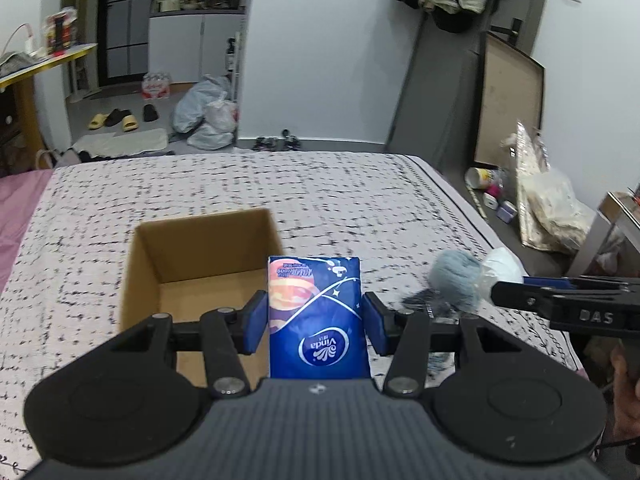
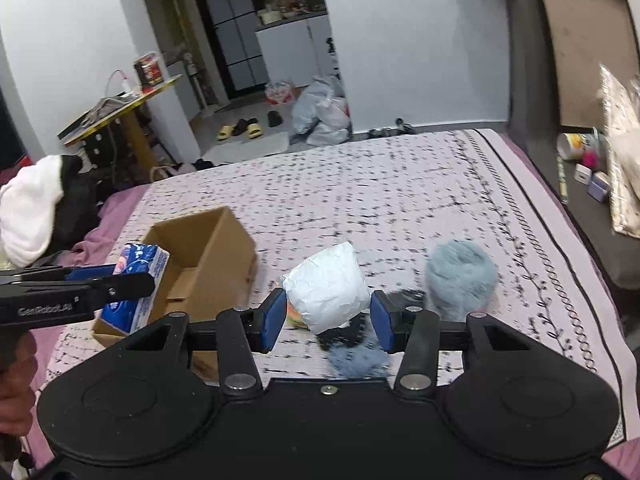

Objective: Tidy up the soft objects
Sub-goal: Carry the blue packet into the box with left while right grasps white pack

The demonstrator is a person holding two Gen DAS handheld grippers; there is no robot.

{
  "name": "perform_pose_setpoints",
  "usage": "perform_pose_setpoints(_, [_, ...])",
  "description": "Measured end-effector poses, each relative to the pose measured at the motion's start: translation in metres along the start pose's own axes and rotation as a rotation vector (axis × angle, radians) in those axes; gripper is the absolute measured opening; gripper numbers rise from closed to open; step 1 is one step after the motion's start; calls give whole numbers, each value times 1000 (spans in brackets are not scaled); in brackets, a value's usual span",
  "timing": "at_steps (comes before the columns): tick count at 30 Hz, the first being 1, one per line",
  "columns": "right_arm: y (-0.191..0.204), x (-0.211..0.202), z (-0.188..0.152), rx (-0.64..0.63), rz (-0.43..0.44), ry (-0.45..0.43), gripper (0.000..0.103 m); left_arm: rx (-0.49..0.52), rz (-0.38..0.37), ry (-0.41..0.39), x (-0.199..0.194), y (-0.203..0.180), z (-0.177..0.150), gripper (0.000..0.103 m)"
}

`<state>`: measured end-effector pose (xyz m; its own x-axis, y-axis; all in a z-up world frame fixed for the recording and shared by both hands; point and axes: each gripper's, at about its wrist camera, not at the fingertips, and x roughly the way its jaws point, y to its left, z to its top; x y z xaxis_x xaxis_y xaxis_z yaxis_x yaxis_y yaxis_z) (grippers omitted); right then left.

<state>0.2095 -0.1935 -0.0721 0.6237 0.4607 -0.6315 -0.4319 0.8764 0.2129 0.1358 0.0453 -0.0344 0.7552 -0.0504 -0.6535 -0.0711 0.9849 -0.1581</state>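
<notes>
My left gripper is shut on a blue Vinda tissue pack and holds it beside the right wall of an open cardboard box on the bed. The pack and box also show in the right wrist view. My right gripper is closed around a white wrapped bundle. A fluffy grey-blue ball lies just right of it, with dark and blue soft items underneath. The ball and the bundle also show in the left wrist view.
The bed cover is pale with black dashes. A pink sheet and a white and black cloth pile lie at the left edge. Boards and clutter stand on the floor at right.
</notes>
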Motion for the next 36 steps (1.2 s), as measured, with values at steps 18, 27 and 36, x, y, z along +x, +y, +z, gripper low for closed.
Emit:
perform_pose_setpoints(18, [65,35,18,-73,126,36,45,-130,113,58,17,82,-9,50])
perform_pose_setpoints(27, [96,50,20,-117,166,64,45,-99,116,85,22,91,-16,54])
perform_pose_setpoints(36, [111,64,18,-138,184,102,45,-134,162,11,-4,100,-13,74])
